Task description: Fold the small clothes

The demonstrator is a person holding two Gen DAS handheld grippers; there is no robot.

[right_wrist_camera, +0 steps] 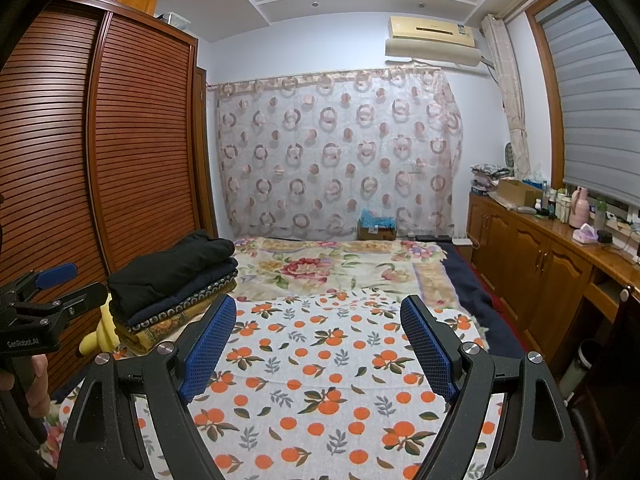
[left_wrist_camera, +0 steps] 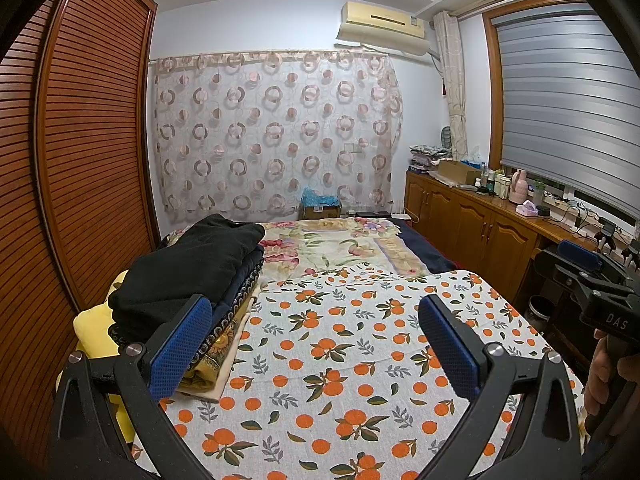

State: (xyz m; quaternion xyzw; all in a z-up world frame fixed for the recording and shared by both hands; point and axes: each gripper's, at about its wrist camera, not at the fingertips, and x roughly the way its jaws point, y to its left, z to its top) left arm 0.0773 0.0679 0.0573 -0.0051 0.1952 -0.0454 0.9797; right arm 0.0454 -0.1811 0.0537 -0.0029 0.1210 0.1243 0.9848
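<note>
While both grippers hang above the bed, nothing sits between their pads.
Left gripper [left_wrist_camera: 316, 342]: jaws spread wide, empty, over the orange-print cloth [left_wrist_camera: 340, 360].
Right gripper [right_wrist_camera: 316, 342]: jaws spread wide, empty, over the same cloth.
Clothes stack [left_wrist_camera: 188, 276]: folded, black piece on top, lying on the bed beside the cloth's left edge, by the wardrobe [left_wrist_camera: 92, 128].

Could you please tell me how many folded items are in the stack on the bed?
4: a black garment on top, a navy one beneath, then a dark patterned-edge piece, and a yellow-brown floral one at the bottom. More may be hidden.
</note>
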